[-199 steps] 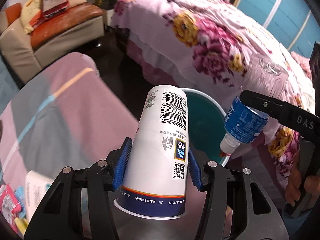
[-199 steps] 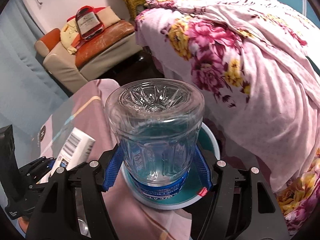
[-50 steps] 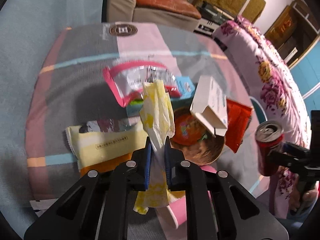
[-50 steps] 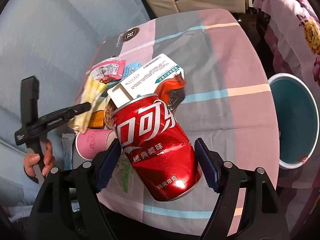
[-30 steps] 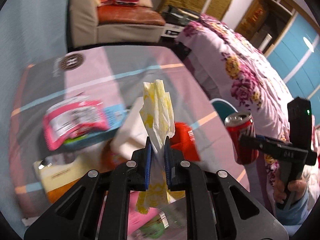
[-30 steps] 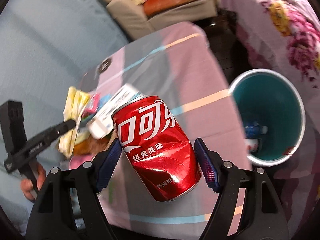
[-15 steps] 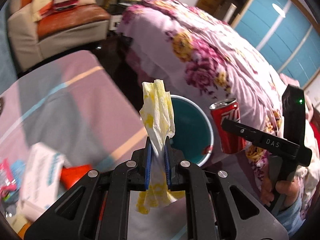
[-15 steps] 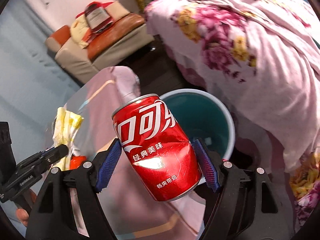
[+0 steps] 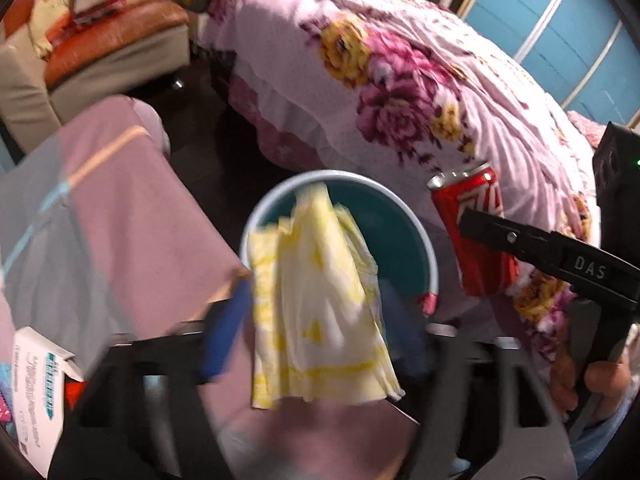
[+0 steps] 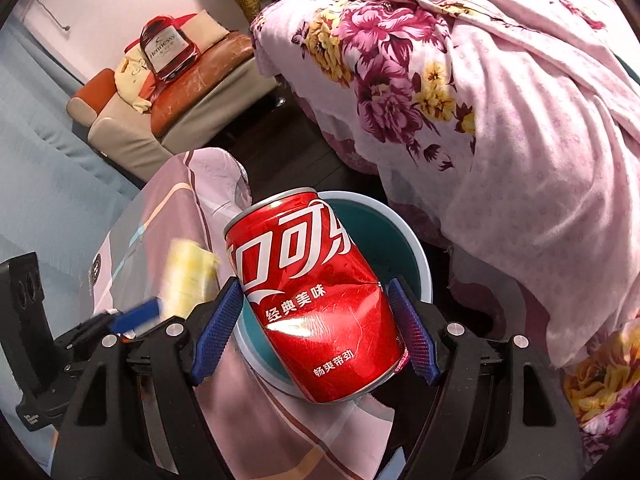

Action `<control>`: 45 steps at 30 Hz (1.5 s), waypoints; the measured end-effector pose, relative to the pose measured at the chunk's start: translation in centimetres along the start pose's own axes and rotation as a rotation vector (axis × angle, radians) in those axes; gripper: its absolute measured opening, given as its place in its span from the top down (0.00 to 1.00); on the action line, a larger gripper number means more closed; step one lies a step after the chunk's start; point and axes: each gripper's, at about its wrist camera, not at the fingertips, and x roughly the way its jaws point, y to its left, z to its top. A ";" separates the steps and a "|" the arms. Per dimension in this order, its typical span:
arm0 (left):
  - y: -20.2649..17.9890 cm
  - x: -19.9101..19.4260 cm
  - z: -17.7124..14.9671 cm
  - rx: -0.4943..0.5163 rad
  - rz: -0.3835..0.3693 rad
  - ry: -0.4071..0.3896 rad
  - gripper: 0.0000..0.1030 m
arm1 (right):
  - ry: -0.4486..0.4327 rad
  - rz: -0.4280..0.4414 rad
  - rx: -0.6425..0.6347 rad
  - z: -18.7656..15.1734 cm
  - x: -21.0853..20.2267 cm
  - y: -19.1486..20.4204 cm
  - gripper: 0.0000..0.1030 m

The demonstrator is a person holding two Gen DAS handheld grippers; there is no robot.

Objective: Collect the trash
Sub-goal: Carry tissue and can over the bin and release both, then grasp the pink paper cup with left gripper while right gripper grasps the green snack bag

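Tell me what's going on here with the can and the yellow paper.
A person is clearing trash into a teal bin on the floor by the bed. The left tool is opening, and the yellow napkin hangs loose between its pads, in front of the bin's mouth. The right tool is shut on a dented red soda can held over the bin, not yet released. A white box lies on the table.
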 end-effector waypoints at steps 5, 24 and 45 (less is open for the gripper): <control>0.5 -0.1 0.2 -0.013 0.006 0.009 0.17 | 0.005 -0.002 -0.009 0.1 0.2 0.4 0.31; 3.7 -1.0 -1.1 -0.064 0.022 0.022 0.10 | 0.075 -0.073 -0.052 -0.4 3.1 2.1 0.30; 8.1 -6.7 -5.7 -0.128 0.030 -0.036 0.07 | 0.109 -0.102 -0.124 -3.4 1.1 6.7 0.20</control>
